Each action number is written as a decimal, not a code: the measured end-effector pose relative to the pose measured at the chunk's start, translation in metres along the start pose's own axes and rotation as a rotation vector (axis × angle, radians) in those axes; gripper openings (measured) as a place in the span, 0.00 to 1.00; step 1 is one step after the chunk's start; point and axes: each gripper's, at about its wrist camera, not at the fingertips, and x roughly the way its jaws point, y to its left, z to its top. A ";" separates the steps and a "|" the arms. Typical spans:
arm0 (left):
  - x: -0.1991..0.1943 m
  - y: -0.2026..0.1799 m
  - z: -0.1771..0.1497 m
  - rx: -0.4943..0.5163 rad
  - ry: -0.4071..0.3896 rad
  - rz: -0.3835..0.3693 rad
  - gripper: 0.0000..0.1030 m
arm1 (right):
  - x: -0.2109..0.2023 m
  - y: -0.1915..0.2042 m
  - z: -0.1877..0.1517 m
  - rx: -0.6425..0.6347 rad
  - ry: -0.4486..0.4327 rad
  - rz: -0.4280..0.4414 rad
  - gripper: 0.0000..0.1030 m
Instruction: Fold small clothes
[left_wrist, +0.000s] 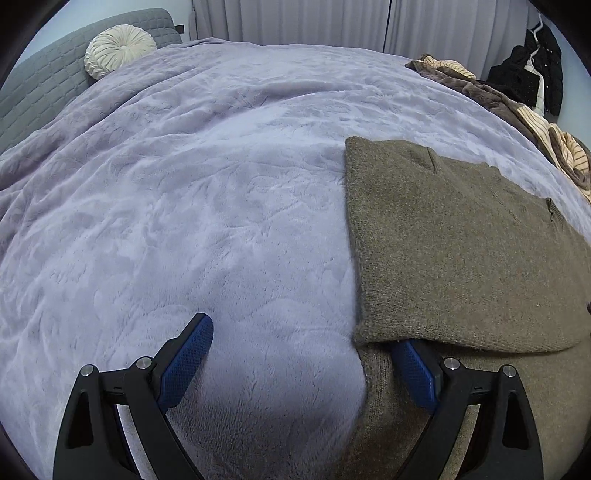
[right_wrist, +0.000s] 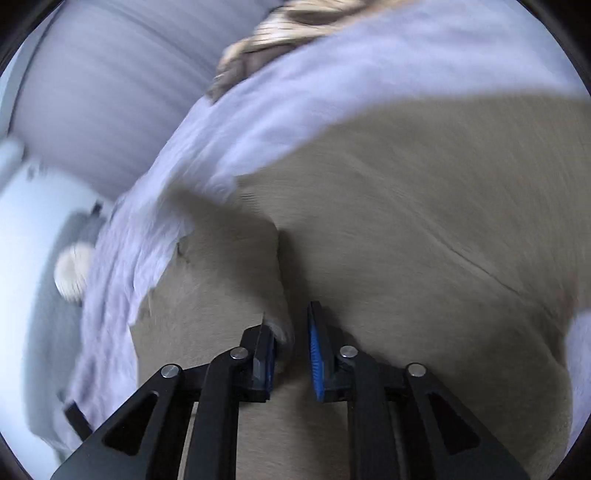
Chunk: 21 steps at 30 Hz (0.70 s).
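Note:
An olive-brown knit sweater (left_wrist: 458, 243) lies partly folded on the lavender bedspread (left_wrist: 207, 206), at the right of the left wrist view. My left gripper (left_wrist: 303, 339) is open wide at the sweater's near left corner; its right finger (left_wrist: 413, 365) sits under the folded edge, its left finger (left_wrist: 192, 350) over bare blanket. In the blurred right wrist view the sweater (right_wrist: 424, 206) fills the frame. My right gripper (right_wrist: 291, 332) is nearly shut on a raised fold of the sweater (right_wrist: 236, 266), which runs between the blue pads.
A round cream cushion (left_wrist: 120, 50) and grey headboard (left_wrist: 44, 85) are at the far left. A pile of brown and striped clothes (left_wrist: 524, 114) lies along the bed's far right edge, below a hanging black garment (left_wrist: 532, 70). Curtains (left_wrist: 314, 22) hang behind.

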 end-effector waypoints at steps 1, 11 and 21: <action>0.000 0.002 -0.001 -0.008 -0.002 -0.007 0.91 | -0.006 -0.010 -0.001 0.038 -0.025 0.022 0.18; -0.043 0.018 0.008 0.051 -0.038 -0.156 0.91 | -0.008 -0.018 0.003 0.028 -0.030 0.030 0.24; 0.053 -0.016 0.094 -0.021 0.112 -0.181 0.84 | -0.011 -0.016 0.000 -0.028 -0.033 0.012 0.25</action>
